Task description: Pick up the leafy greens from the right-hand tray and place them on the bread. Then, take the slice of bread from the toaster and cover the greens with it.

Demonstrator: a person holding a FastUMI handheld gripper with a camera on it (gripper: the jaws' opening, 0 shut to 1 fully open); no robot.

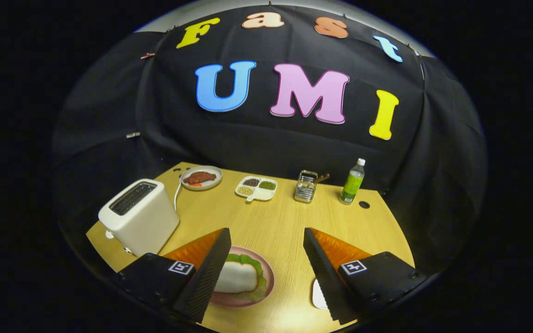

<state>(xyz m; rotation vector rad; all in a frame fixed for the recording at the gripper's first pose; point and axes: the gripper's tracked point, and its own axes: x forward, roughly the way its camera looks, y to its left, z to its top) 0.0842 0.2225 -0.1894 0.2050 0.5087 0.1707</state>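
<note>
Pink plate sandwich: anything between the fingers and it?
Nothing visible. The gripper is open, holding nothing. The bread slice lies over the leafy greens on the pink plate, just inside the left finger, partly hidden by it.

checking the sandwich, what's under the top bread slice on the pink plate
Leafy greens stick out from under the bread slice on the pink plate. Any bottom bread beneath is covered, and the left finger hides that side. The gripper is open, empty.

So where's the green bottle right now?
In the gripper view, the green bottle stands at the table's far right, beside the metal rack, well beyond the open gripper.
</note>
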